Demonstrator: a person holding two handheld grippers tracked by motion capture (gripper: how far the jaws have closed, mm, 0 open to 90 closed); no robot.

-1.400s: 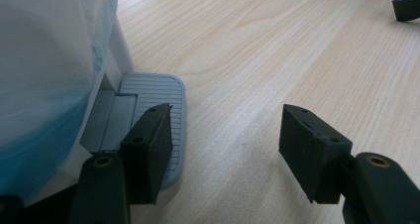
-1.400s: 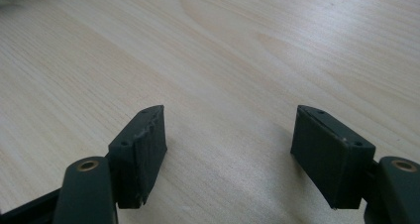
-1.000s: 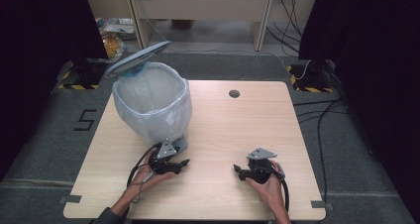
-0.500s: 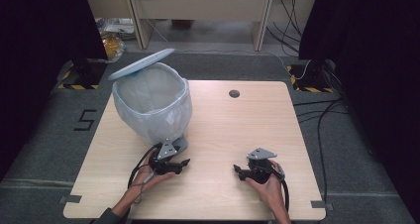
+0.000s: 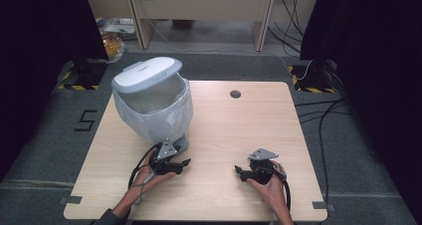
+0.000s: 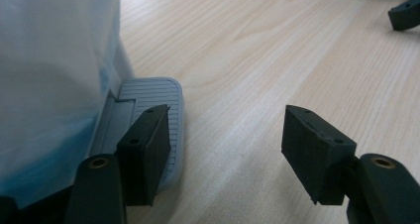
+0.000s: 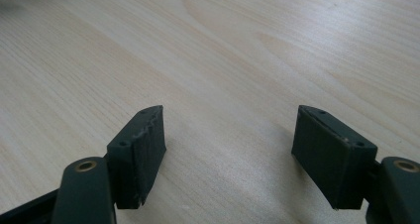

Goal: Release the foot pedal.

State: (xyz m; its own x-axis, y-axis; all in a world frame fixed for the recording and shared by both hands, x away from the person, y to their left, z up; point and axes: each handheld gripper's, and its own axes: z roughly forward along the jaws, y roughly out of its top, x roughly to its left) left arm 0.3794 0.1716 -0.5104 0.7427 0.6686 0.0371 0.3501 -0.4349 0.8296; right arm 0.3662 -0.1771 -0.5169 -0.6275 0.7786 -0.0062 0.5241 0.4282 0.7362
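A pedal bin (image 5: 154, 110) lined with a clear bag stands on the left half of the table, its white lid (image 5: 146, 73) tilted low over the rim. Its grey ribbed pedal (image 6: 148, 91) juts from the base toward me. My left gripper (image 5: 183, 164) lies just in front of that pedal (image 5: 180, 144). In the left gripper view my left gripper (image 6: 225, 120) has just been opening; one jaw hovers over the pedal's edge and only bare wood lies between the jaws. My right gripper (image 5: 239, 172) rests at the front right, open over bare wood (image 7: 228, 120).
The wooden table (image 5: 239, 130) has a round cable hole (image 5: 235, 94) near its far edge. Cables (image 5: 318, 115) trail over the floor on the right. A yellow bag (image 5: 113, 45) lies on the floor behind the bin.
The bin's lid has dropped from steeply raised to nearly down on the rim. Both hands have kept their places.
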